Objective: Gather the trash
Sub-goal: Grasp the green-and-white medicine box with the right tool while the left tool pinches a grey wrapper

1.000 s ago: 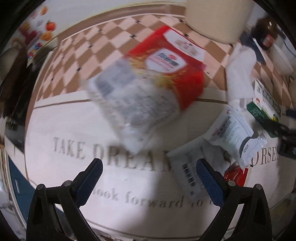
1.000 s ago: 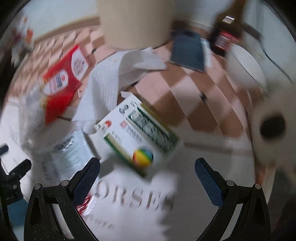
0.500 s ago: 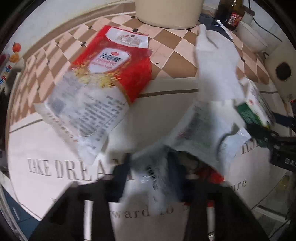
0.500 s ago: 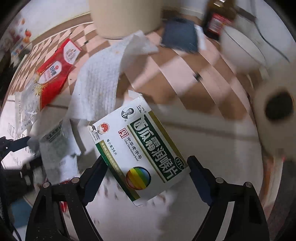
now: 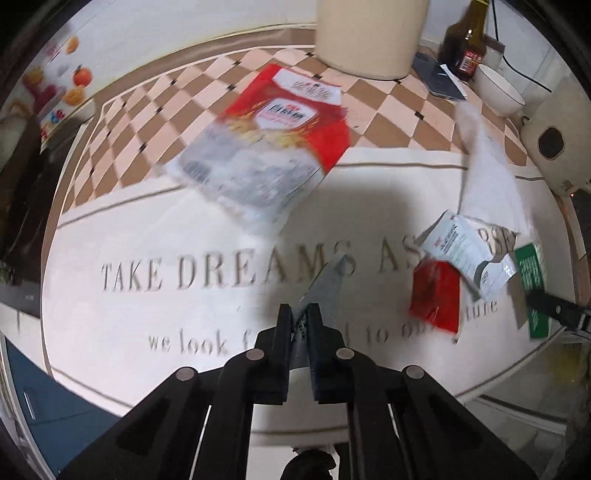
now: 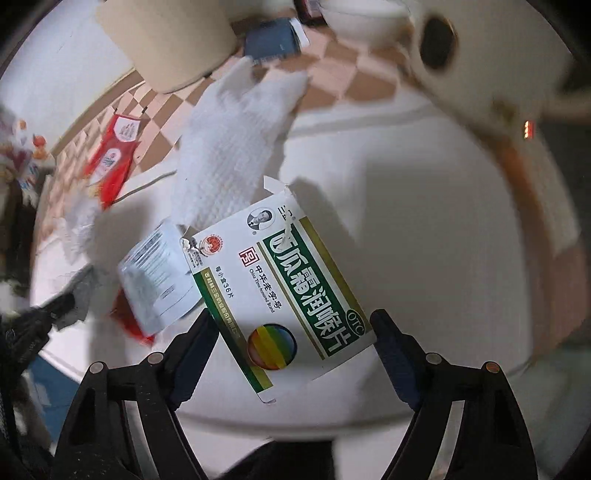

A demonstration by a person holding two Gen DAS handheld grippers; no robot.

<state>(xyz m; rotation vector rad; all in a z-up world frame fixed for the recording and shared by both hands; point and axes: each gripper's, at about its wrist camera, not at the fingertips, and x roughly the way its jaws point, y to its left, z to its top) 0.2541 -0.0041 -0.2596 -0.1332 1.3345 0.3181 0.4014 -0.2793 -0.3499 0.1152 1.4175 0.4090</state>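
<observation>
My left gripper (image 5: 299, 314) is shut on a thin white wrapper (image 5: 325, 284) and holds it above the printed tablecloth (image 5: 184, 317). A big red and clear noodle bag (image 5: 269, 147) lies beyond it. A white sachet (image 5: 465, 251) lies over a small red packet (image 5: 436, 295) at the right. My right gripper (image 6: 291, 325) is open, its fingers on either side of a green and white medicine box (image 6: 288, 288). A white paper towel (image 6: 236, 147) lies behind the box. The left gripper shows at the left edge of the right wrist view (image 6: 59, 306).
A cream bin (image 5: 369, 33) stands at the back. A dark sauce bottle (image 5: 463, 40), a white bowl (image 5: 498, 92), a dark blue booklet (image 5: 439, 77) and a cream appliance (image 5: 554, 147) stand at the back right. The table's front edge (image 5: 332, 435) is close.
My left gripper went from open to shut on the white wrapper and lifted it off the cloth. My right gripper moved in until its open fingers flank the medicine box.
</observation>
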